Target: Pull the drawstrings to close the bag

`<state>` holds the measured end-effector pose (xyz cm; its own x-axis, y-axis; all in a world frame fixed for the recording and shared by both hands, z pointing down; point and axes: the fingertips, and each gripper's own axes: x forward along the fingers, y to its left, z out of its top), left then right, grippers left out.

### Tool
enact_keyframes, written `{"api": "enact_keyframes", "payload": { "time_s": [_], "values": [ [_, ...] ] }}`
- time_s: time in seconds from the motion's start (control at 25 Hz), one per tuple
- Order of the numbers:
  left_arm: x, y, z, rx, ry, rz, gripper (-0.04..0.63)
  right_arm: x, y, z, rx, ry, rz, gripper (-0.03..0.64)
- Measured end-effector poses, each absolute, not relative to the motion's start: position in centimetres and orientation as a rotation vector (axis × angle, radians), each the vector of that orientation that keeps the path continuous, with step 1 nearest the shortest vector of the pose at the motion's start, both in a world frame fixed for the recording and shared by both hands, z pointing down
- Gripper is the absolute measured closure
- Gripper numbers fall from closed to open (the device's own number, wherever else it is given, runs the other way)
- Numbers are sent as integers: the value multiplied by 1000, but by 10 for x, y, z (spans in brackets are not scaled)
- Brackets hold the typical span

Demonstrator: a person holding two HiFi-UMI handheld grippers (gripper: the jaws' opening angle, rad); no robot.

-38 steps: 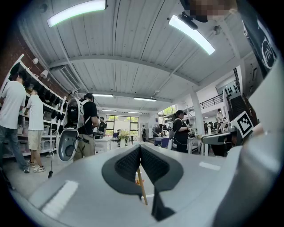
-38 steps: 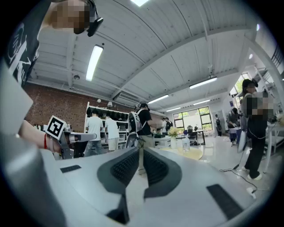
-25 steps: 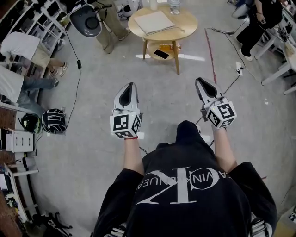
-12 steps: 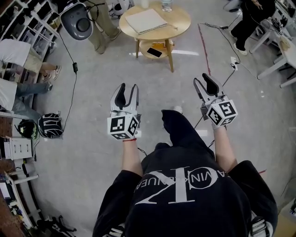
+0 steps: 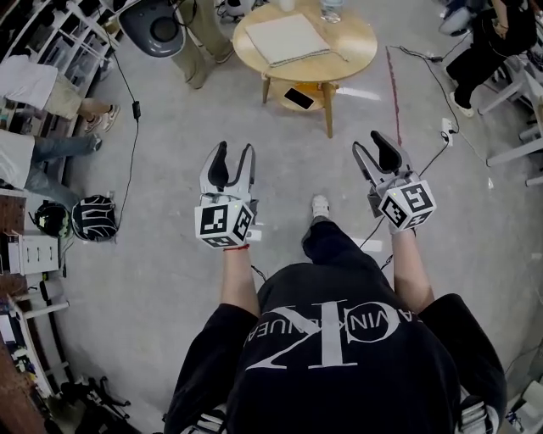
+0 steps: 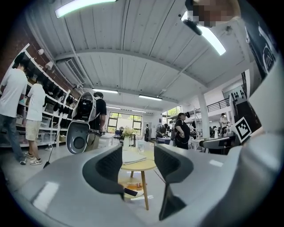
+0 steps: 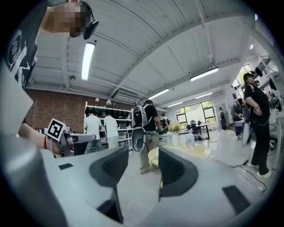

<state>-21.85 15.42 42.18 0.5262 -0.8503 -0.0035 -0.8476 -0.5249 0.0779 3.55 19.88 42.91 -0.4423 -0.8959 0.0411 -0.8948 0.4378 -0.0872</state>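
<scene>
A flat cream drawstring bag (image 5: 287, 38) lies on a round wooden table (image 5: 355, 44) at the top of the head view, well ahead of both grippers. I hold my left gripper (image 5: 234, 149) in the air over the floor; its jaws are opening and nothing is between them. My right gripper (image 5: 371, 142) is level with it, also opening and empty. Between the jaws of the left gripper (image 6: 138, 162) in its own view, the table (image 6: 141, 166) and the bag (image 6: 133, 160) stand far off. The right gripper (image 7: 138, 168) points at the table's edge (image 7: 155, 156).
A phone (image 5: 297, 98) lies on the table's lower shelf and a bottle (image 5: 331, 8) stands on top. A person with a grey pack (image 5: 157, 27) stands left of the table. Cables (image 5: 136, 110) cross the floor, helmets (image 5: 95, 219) lie at left, and a person sits at right (image 5: 484, 42).
Both grippers' jaws have gone from shut to wide apart. The person holding the grippers has taken a step, and the table sits slightly further right in the view.
</scene>
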Motion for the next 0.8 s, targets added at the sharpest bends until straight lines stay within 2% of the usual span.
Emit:
{"api": "enact_keyframes", "payload": {
  "time_s": [0.28, 0.8],
  "values": [
    [-204, 95, 440, 2623, -1510, 34, 385, 33, 124, 450, -1567, 2729, -255, 439],
    [-162, -19, 447, 2566, -1564, 33, 385, 72, 2, 462, -1485, 2800, -310, 439]
  ]
}}
